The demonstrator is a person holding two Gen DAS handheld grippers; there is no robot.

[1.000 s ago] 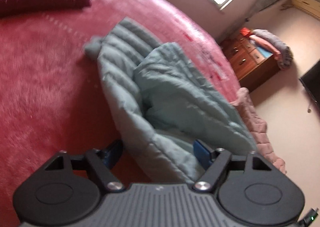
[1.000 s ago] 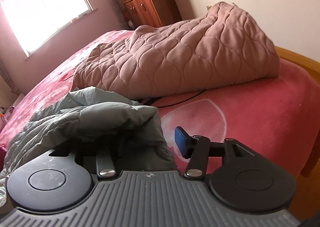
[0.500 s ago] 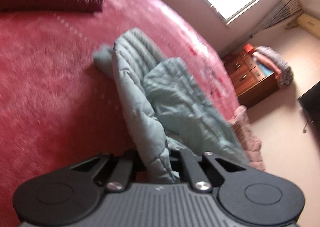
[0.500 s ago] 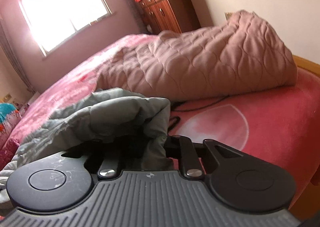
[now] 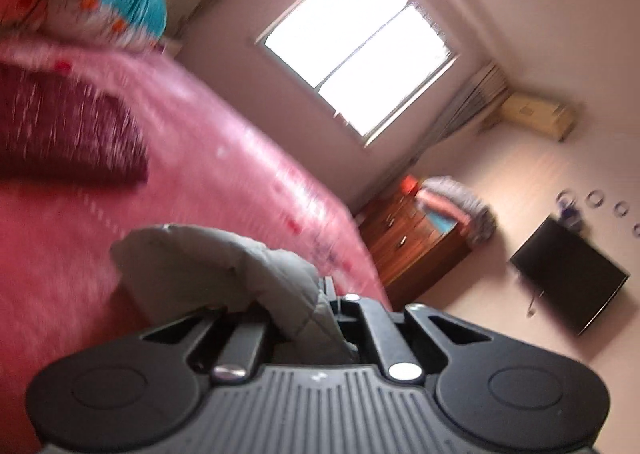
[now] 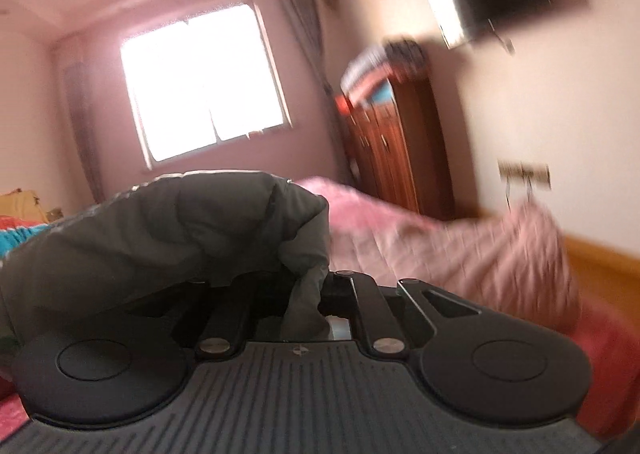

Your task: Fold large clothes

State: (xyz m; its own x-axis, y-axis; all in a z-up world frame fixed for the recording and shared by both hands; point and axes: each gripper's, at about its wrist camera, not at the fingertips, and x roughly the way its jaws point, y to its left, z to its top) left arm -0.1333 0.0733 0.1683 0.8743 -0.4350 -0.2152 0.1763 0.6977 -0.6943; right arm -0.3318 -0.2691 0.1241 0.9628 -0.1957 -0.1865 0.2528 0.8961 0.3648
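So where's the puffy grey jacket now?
The jacket is pinched in both claws, above the pink bed. In the left view it bunches at the left claw; in the right view it drapes left of the right claw.

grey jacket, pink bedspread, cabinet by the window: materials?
Grey jacket: looks like thin, smooth synthetic shell over padding; puffy folds, faint sheen.
Pink bedspread: probably plush fleece; fuzzy nap, though blurred.
Cabinet: seemingly wood or wood veneer, reddish-brown and semi-gloss; panelled fronts with small handles.
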